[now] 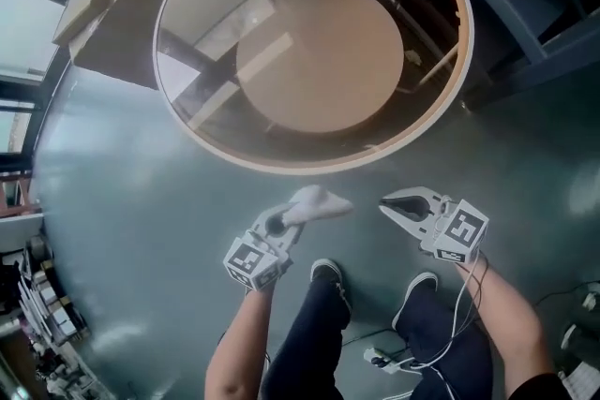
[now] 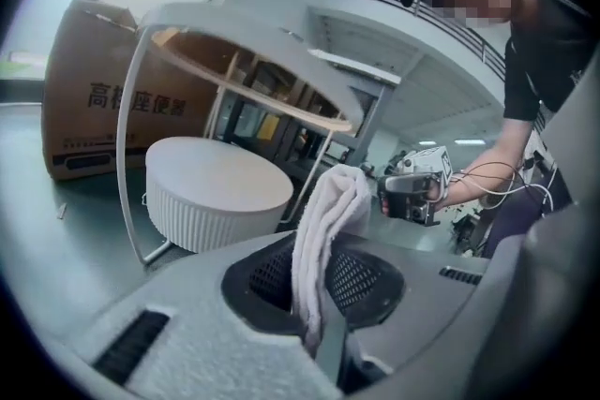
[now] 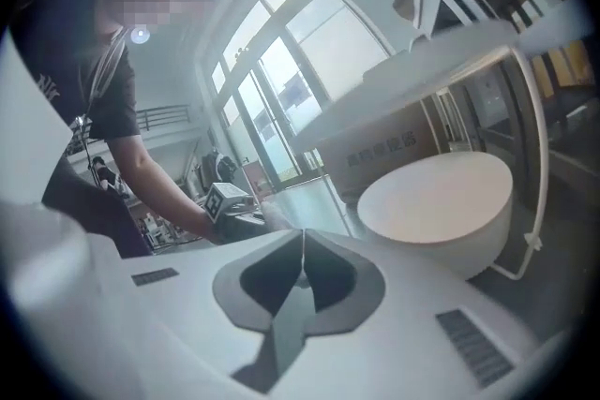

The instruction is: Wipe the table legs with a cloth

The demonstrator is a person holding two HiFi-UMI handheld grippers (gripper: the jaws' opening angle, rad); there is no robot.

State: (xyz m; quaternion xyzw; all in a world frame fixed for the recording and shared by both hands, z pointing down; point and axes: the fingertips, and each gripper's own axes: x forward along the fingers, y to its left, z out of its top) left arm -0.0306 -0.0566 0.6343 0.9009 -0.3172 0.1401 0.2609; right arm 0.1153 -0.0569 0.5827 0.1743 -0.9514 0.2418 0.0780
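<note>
A round glass-topped table (image 1: 441,98) with a pale rim stands ahead of me, over a white round stool (image 1: 319,56). In the left gripper view one thin white table leg (image 2: 128,155) curves down at the left and another leg (image 2: 319,173) slants behind the stool (image 2: 216,192). My left gripper (image 1: 281,222) is shut on a white cloth (image 1: 319,203), which stands folded between its jaws (image 2: 328,229). My right gripper (image 1: 398,209) is shut, with nothing between its jaws (image 3: 302,272). Both hang just short of the table's near rim.
A brown cardboard box (image 2: 103,98) stands behind the table at the left. My shoes (image 1: 326,274) are on the grey floor below the grippers. Cables (image 1: 394,356) lie by my feet. Shelving and clutter (image 1: 37,314) line the left edge.
</note>
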